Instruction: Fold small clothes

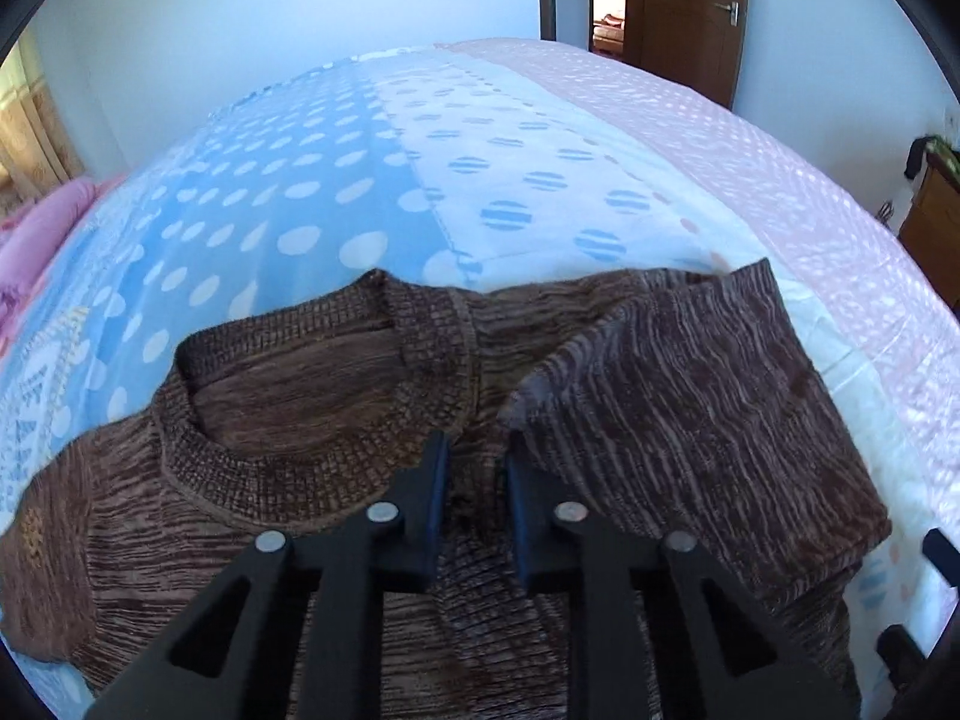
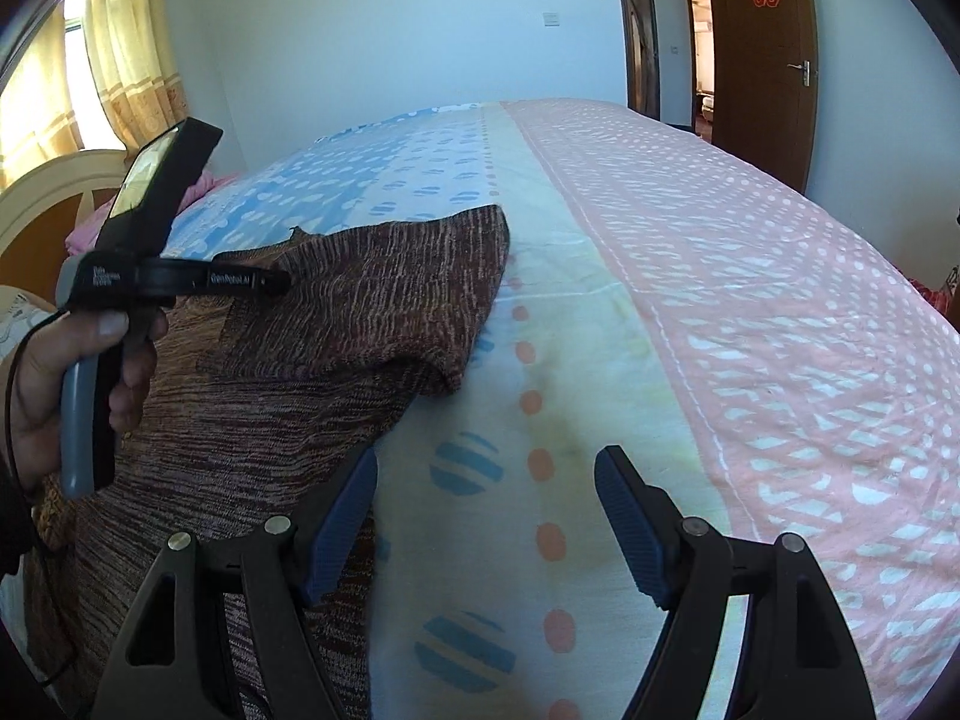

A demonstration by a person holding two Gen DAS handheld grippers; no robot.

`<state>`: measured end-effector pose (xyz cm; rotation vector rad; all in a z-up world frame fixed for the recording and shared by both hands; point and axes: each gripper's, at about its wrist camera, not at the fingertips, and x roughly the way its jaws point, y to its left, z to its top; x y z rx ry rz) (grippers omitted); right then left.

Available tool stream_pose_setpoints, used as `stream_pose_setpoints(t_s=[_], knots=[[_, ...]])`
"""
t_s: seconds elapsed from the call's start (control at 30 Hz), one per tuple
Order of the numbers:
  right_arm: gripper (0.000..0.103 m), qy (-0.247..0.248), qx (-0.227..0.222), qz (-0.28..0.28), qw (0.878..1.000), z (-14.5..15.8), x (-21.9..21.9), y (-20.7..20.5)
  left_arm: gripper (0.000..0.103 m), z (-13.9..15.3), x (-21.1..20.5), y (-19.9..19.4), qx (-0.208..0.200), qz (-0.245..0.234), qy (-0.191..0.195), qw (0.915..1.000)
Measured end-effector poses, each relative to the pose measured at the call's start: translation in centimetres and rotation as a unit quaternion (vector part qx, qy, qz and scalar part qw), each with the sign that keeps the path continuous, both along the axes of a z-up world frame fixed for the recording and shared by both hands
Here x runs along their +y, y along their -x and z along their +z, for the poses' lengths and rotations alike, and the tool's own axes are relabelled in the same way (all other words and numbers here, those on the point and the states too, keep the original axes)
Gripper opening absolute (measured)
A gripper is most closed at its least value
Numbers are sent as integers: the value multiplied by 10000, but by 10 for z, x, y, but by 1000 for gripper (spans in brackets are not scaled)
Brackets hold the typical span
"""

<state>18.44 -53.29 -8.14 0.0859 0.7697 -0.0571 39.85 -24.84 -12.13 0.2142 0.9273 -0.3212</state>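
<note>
A small brown knit sweater (image 1: 300,396) lies flat on the bed, its round ribbed collar (image 1: 288,468) toward the left. One sleeve (image 1: 690,396) is folded over the body at the right. My left gripper (image 1: 474,456) hovers just over the sweater's chest beside the collar, its jaws a narrow gap apart with nothing between them. In the right wrist view the sweater (image 2: 360,312) lies at the left, and my right gripper (image 2: 486,468) is wide open and empty over the bedsheet beside the sweater's right edge. The hand-held left gripper (image 2: 252,282) shows there above the sweater.
The bed is covered with a blue, white and pink dotted sheet (image 1: 480,138). Pink bedding (image 1: 36,228) lies at the far left. A wooden door (image 1: 690,6) stands open behind the bed, and a wooden cabinet (image 1: 936,216) is at the right.
</note>
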Motion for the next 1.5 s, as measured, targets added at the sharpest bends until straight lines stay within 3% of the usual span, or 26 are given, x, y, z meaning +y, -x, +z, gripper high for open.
stream_pose_setpoints(t_s=[0.07,0.1,0.2,0.27,0.33,0.5,0.7,0.8,0.9,1.07,1.2,1.3,1.37,1.43,1.47,1.5], knots=[[76,66,1,15,10000,-1,2,0,49,1,4,3,-85,63,-52,9999],[76,104,-11,13,9999,-2,2,0,51,-1,5,5,-68,10,-4,10000],[76,174,-15,-2,9998,-2,5,0,52,-8,3,7,152,-156,64,9997],[76,236,-9,-10,9997,-3,6,-2,51,-10,1,8,41,-170,-1,9998],[76,304,-6,-11,9995,-4,8,-3,16,-10,2,3,102,-207,129,9997],[76,346,-13,-19,9994,-4,8,-1,11,6,13,2,136,-299,457,9984],[76,392,12,26,9992,-5,12,-2,11,-3,32,-15,501,-58,358,9981],[76,402,55,41,9992,-6,13,-3,26,-6,41,-18,472,168,555,9972],[76,332,92,10,9994,-7,11,-4,68,-7,42,-15,412,362,385,9978],[76,222,56,-54,9997,-6,6,-3,69,-8,48,7,255,223,155,9993],[76,-527,12,-79,9986,-1,2,-7,78,-10,53,16,4,297,23,9996],[76,-663,211,190,9974,-4,20,-17,77,-11,50,15,-171,310,-60,9994],[73,-507,283,286,9979,-4,30,-17,69,-11,47,16,-295,235,-146,9992],[41,-307,394,359,9981,-7,38,-15,23,-11,42,21,-284,-31,-42,9996],[34,-288,445,389,9978,-10,39,-13,15,-10,38,24,-228,-186,34,9996],[34,-254,450,410,9978,-12,40,-11,12,-10,36,27,-265,-225,2,9994]])
